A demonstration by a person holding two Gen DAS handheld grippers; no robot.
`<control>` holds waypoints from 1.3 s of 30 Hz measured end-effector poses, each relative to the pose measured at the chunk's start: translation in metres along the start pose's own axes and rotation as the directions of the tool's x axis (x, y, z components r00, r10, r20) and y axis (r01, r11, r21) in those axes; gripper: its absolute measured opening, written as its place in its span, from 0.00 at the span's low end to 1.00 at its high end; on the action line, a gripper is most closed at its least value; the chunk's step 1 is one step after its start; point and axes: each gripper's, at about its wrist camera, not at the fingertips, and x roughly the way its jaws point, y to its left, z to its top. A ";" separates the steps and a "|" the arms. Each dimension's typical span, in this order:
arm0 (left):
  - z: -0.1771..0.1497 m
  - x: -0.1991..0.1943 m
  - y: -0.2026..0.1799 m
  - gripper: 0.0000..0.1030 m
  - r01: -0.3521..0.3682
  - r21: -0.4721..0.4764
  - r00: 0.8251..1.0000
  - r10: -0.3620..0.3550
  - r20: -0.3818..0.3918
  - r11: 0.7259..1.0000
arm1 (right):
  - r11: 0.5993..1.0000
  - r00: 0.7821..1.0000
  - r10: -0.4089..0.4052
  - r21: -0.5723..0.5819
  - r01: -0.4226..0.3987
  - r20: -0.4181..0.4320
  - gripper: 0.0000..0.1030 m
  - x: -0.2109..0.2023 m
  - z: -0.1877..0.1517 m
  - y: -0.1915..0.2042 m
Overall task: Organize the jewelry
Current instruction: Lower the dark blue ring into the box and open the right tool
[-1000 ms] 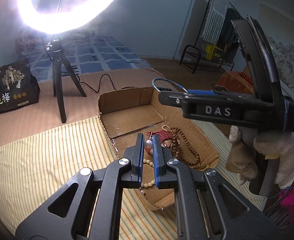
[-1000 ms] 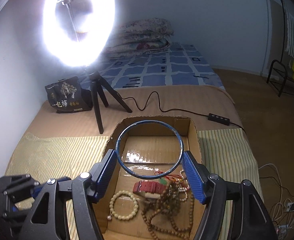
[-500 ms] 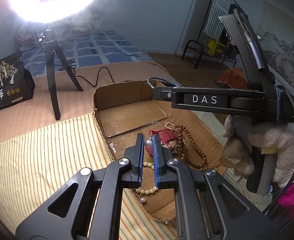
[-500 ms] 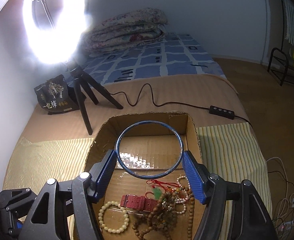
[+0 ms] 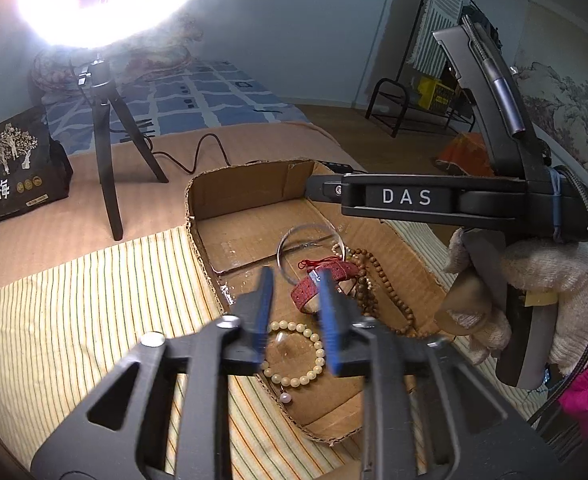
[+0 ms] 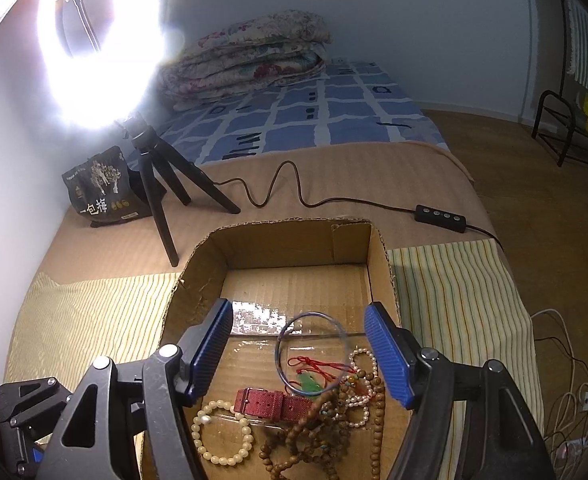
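Both the left gripper [image 5: 296, 312] and right gripper [image 6: 300, 354] hang spread, holding nothing. The thin blue bangle [image 6: 312, 354] lies flat in the cardboard box [image 6: 277, 248], resting partly on the tangled wooden beads [image 6: 326, 432]; beside it a red woven strap [image 6: 271, 402] runs crosswise.

Blue bangle [image 6: 311, 354], cream bead bracelet [image 6: 222, 432] in cardboard box [image 6: 294, 246]

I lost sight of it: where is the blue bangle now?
The blue bangle lies in the cardboard box, ahead of the open right gripper, over the green pendant.
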 end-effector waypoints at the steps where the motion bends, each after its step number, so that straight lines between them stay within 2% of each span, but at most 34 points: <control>1: 0.000 0.000 0.000 0.25 0.001 0.001 1.000 -0.001 0.000 1.000 | 1.000 1.000 -0.002 -0.002 0.002 0.001 0.68 -0.001 0.000 0.000; 18: -0.003 -0.021 -0.010 0.25 -0.011 0.038 1.000 0.010 0.028 0.999 | 1.000 0.999 -0.010 -0.023 0.011 0.033 0.68 -0.026 -0.003 0.006; 39: -0.011 -0.089 -0.014 0.25 -0.048 0.062 0.995 0.042 0.095 0.997 | 0.997 0.991 -0.023 -0.075 0.033 0.132 0.71 -0.095 -0.020 0.040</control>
